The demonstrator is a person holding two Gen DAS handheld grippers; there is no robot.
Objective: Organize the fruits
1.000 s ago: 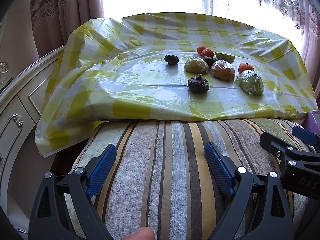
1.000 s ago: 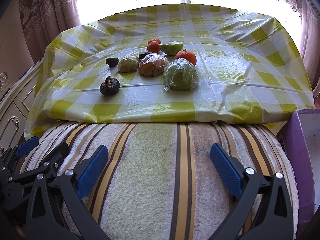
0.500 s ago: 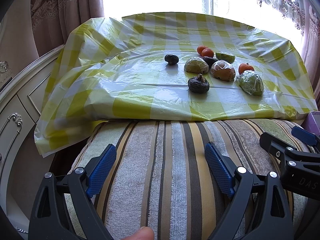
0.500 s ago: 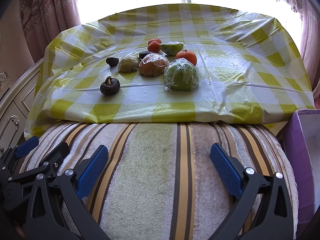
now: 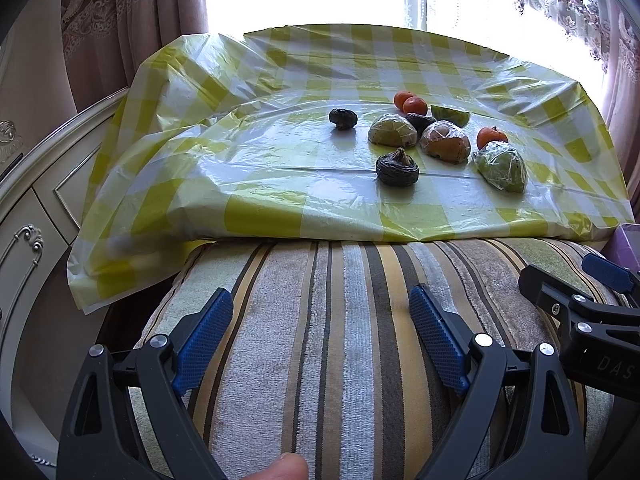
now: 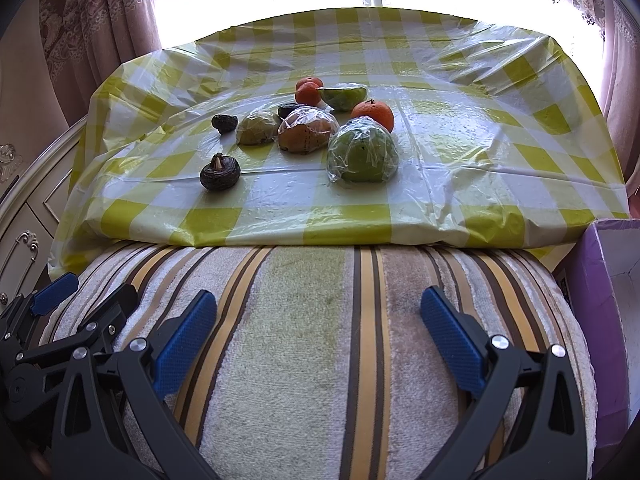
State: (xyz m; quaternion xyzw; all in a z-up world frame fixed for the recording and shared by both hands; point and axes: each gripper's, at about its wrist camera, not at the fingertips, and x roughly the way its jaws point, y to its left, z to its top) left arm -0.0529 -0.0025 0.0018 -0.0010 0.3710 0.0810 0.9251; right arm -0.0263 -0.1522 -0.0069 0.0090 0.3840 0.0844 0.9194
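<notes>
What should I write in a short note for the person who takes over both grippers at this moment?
Left gripper: open, empty, over the striped cushion.
Right gripper: open, empty, over the same cushion.
Fruits: all loose on the yellow checked cloth. Three oranges, one of them behind the wrapped green fruit; two more wrapped fruits; a green half; dark wrinkled fruits, the nearest standing apart.
Done: nothing sorted yet.
Left: all the organizing. A purple box stands on the right; its use is unclear.

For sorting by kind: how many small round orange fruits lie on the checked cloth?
3: two small round orange fruits touch at the back, one behind the wrapped green fruit. More may be hidden.
</notes>
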